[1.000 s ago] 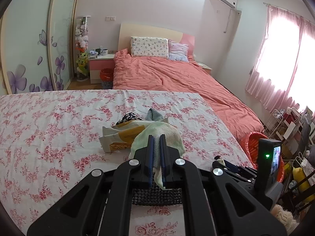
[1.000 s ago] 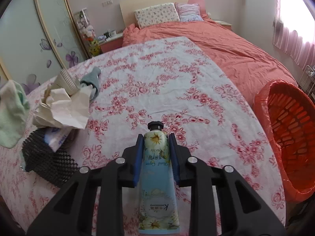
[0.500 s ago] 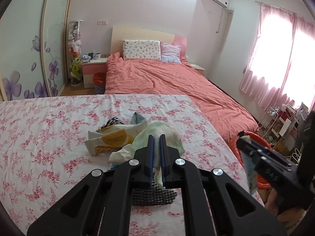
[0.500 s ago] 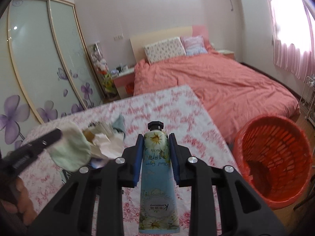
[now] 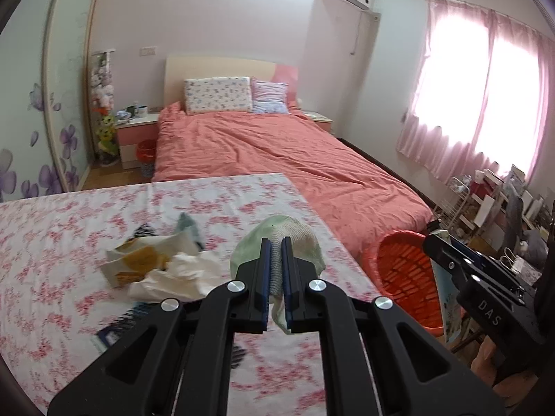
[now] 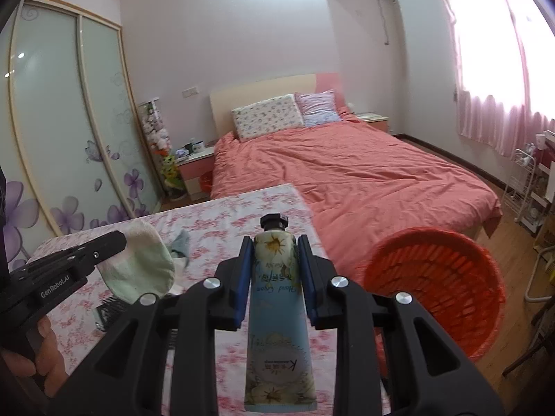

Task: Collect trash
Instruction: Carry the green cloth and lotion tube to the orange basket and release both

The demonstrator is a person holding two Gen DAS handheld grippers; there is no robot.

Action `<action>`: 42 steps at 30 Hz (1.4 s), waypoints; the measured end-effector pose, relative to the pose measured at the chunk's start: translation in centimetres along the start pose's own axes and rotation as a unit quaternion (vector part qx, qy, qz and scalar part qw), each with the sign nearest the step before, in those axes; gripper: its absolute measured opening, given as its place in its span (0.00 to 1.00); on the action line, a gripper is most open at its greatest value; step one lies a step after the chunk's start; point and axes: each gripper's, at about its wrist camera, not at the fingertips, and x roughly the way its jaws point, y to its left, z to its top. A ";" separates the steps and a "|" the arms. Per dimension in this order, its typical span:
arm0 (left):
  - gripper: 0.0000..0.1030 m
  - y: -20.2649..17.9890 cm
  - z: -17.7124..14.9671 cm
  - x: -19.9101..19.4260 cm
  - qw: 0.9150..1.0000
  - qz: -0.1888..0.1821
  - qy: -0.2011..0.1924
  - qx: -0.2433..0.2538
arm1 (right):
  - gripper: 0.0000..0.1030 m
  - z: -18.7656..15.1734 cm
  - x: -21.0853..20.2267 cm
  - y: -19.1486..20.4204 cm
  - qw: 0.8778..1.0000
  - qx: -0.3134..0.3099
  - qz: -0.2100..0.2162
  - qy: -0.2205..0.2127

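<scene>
My left gripper (image 5: 276, 242) is shut on a pale green sock (image 5: 301, 237) and holds it above the floral table (image 5: 52, 294); the sock also shows in the right wrist view (image 6: 142, 270). My right gripper (image 6: 274, 246) is shut on a light blue hand cream tube (image 6: 277, 312) with a black cap. It hangs near the table's right edge, beside the orange trash basket (image 6: 447, 287), which also shows in the left wrist view (image 5: 406, 274). Crumpled paper and a yellow wrapper (image 5: 156, 263) lie on the table.
A bed with a coral cover (image 5: 277, 152) stands behind the table. A nightstand (image 5: 135, 135) with a small red bin is at its left. A wire rack (image 6: 527, 187) and clutter stand on the right by the pink curtains. Sliding wardrobe doors (image 6: 69, 131) line the left wall.
Both grippers have lifted and swung right, away from the table top. The orange basket has come into view beside the tube. The sock and the tube stay held.
</scene>
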 end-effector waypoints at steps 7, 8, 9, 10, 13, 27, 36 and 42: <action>0.07 -4.5 0.4 1.8 0.999 -0.033 0.006 0.023 | 0.25 0.5 -1.5 -4.6 0.999 0.018 -0.035 -0.019; 0.07 -5.1 0.5 2.1 0.999 -0.038 0.007 0.026 | 0.25 0.5 -1.6 -5.1 0.999 0.021 -0.039 -0.021; 0.07 -5.6 0.4 2.3 0.999 -0.043 0.007 0.029 | 0.25 0.5 -1.7 -5.6 0.999 0.023 -0.042 -0.022; 0.07 -6.5 0.5 2.7 0.998 -0.049 0.009 0.033 | 0.25 0.6 -1.8 -6.5 0.998 0.028 -0.047 -0.024; 0.07 -8.3 0.6 3.4 0.997 -0.063 0.013 0.041 | 0.25 0.6 -2.1 -8.3 0.997 0.038 -0.057 -0.028; 0.07 -16.1 -0.5 7.5 0.987 -0.133 0.044 0.078 | 0.25 -0.3 -1.3 -17.3 0.989 0.101 -0.100 -0.026; 0.07 -19.3 -1.5 11.0 0.981 -0.156 0.079 0.086 | 0.26 -1.1 1.6 -21.5 0.985 0.138 -0.106 -0.005; 0.10 -20.1 -2.3 12.7 0.978 -0.158 0.108 0.087 | 0.27 -1.9 4.1 -23.5 0.981 0.168 -0.097 0.022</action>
